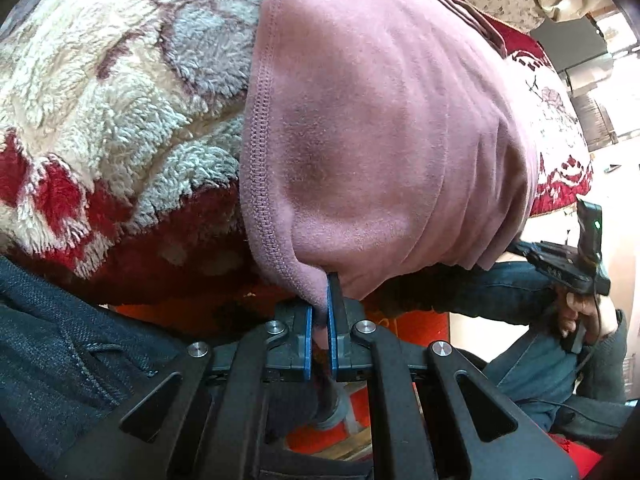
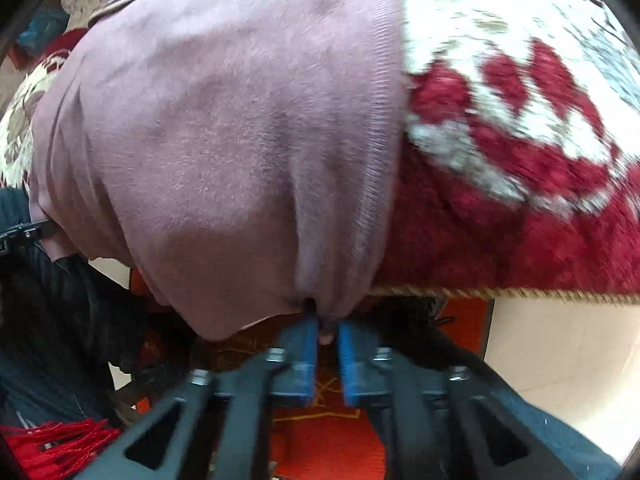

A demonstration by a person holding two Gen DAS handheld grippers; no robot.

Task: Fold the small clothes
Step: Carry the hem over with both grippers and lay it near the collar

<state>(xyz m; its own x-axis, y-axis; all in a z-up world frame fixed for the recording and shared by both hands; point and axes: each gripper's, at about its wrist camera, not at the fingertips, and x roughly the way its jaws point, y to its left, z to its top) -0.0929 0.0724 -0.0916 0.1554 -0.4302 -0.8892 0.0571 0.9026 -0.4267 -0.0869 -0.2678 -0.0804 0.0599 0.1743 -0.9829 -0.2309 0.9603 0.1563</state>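
A small pink garment (image 1: 380,128) lies on a fluffy red, cream and grey blanket (image 1: 112,112) and hangs over its near edge. My left gripper (image 1: 320,308) is shut on the garment's near left corner, by the stitched hem. In the right wrist view the same pink garment (image 2: 224,140) fills the middle. My right gripper (image 2: 328,332) is shut on its near right corner, pinched between the blue pads (image 2: 310,344). The right gripper's body and the hand that holds it (image 1: 576,276) show at the right of the left wrist view.
The blanket (image 2: 520,152) ends in a gold cord trim (image 2: 480,292) at its near edge. An orange-red patterned rug (image 2: 320,432) lies below. The person's dark jeans (image 1: 60,352) are close on the left. A pale floor (image 2: 560,352) lies to the right.
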